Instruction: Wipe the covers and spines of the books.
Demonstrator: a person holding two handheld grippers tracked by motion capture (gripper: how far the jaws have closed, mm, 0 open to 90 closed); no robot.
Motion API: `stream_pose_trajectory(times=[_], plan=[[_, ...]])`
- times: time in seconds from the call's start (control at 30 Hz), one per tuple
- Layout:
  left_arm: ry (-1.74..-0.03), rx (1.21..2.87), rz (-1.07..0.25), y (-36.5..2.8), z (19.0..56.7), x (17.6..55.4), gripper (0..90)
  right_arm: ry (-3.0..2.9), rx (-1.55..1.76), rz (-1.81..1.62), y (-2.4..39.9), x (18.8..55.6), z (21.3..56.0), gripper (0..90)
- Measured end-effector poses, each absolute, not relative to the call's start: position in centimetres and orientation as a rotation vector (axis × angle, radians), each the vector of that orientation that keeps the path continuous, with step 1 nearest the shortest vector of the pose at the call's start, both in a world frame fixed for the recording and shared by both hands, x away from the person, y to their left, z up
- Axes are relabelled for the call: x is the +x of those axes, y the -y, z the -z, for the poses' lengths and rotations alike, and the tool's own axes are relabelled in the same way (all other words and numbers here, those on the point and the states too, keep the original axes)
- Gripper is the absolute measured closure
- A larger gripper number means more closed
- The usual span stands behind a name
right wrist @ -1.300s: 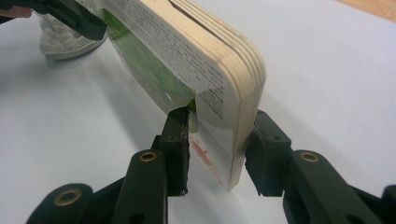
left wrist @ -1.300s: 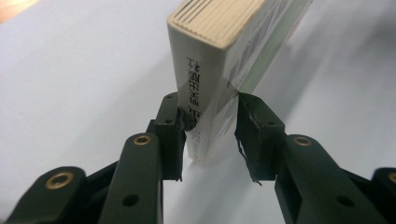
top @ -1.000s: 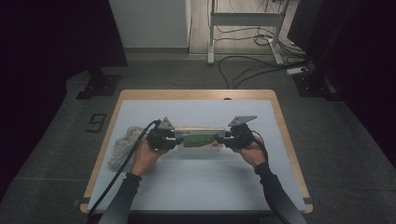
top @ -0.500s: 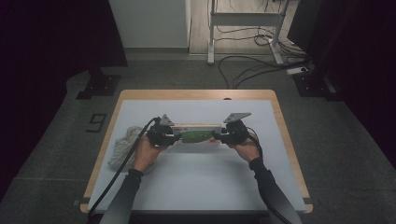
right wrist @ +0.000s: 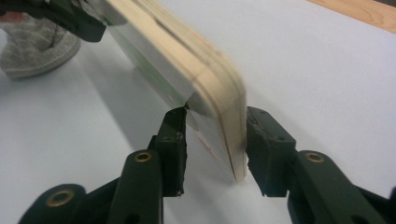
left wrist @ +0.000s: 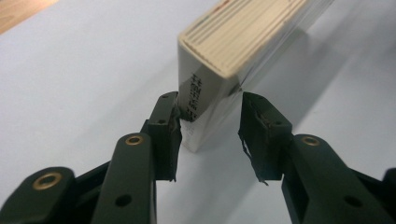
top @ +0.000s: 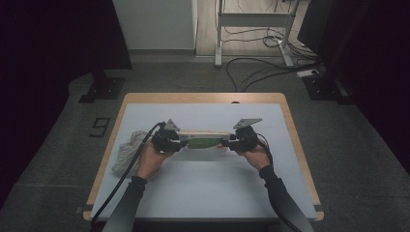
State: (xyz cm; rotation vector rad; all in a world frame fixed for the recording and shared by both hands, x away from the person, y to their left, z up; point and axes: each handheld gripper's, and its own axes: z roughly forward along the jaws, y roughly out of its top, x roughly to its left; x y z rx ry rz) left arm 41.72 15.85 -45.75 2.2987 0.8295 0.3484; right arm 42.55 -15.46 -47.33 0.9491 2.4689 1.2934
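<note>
The wrapped wooden board (top: 208, 140) is stood on its long edge at the centre of the high view, its long axis running left to right across the surface (top: 203, 193). The left claw (top: 180, 143) straddles its left end, the right claw (top: 227, 143) its right end. Both claws' jaws have just been opening; a gap shows beside the board's ends, so neither clamps it.

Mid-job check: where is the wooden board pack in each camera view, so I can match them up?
High view: the board lies mid-table, between the left tool and right tool.
Left gripper view: its end stands between that tool's jaws, running up and right.
Right gripper view: its rounded end sits between the jaws, running up and left.
Shared landmark: the white table.
</note>
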Motion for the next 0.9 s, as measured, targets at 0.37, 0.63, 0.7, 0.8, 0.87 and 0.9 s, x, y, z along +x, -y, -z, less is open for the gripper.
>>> stream_pose_trajectory(times=[0.37, 0.63, 0.7, 0.8, 0.87, 0.9], plan=[[-0.830, 2.315, -0.289, -15.8, 45.6, 40.1, 49.7, -2.500, 0.982, -1.265, 16.0, 41.0, 47.2, 43.8], [-0.822, 2.293, -0.206, -16.1, 46.1, 38.8, 38.9, -2.541, 1.018, -1.256, 15.8, 39.4, 47.8, 36.7], [-0.823, 2.292, -0.199, -16.2, 46.3, 38.5, 37.5, -2.546, 1.007, -1.252, 15.8, 39.1, 47.9, 36.3], [-0.826, 2.291, -0.200, -16.2, 46.6, 38.1, 36.1, -2.547, 0.991, -1.268, 15.8, 38.4, 48.0, 36.0], [-0.830, 2.287, -0.201, -16.2, 46.8, 37.7, 35.0, -2.547, 0.982, -1.273, 15.8, 38.0, 48.1, 35.5], [-0.832, 2.289, -0.196, -16.3, 46.9, 37.5, 34.5, -2.549, 0.981, -1.275, 15.8, 37.9, 48.2, 35.3]])
